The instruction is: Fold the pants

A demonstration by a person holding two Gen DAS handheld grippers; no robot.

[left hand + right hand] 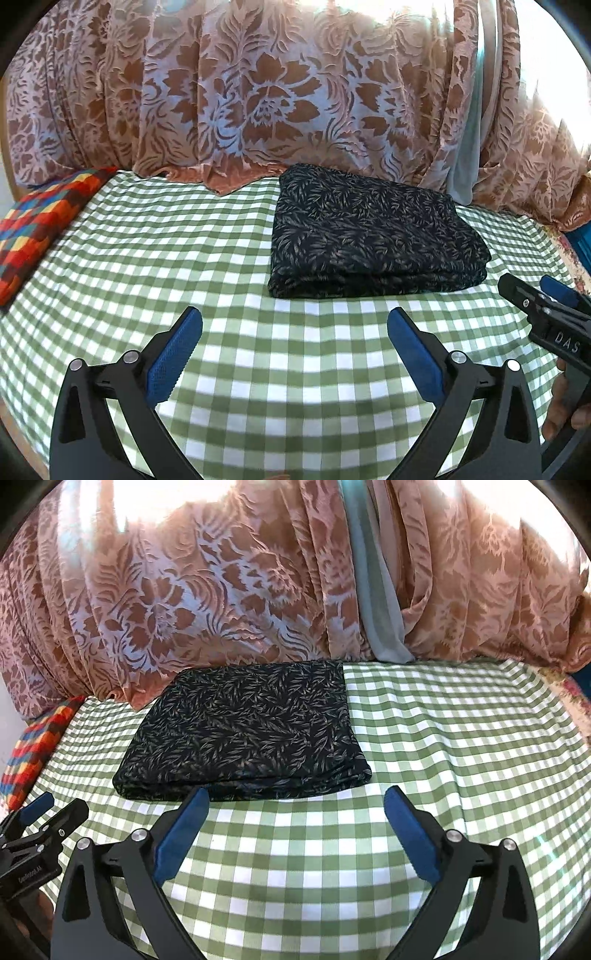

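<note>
While both jaws hang spread (nothing pinched), folded pants (373,232) ahead of left gripper (293,321), right gripper (295,799).

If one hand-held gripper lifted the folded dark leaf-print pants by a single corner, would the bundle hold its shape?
Probably not. The pants are thin, soft fabric in loose stacked layers along the near edge, so they would likely droop and unfold. They look light. Pushed across the checked cloth, they would probably bunch rather than slide.
</note>
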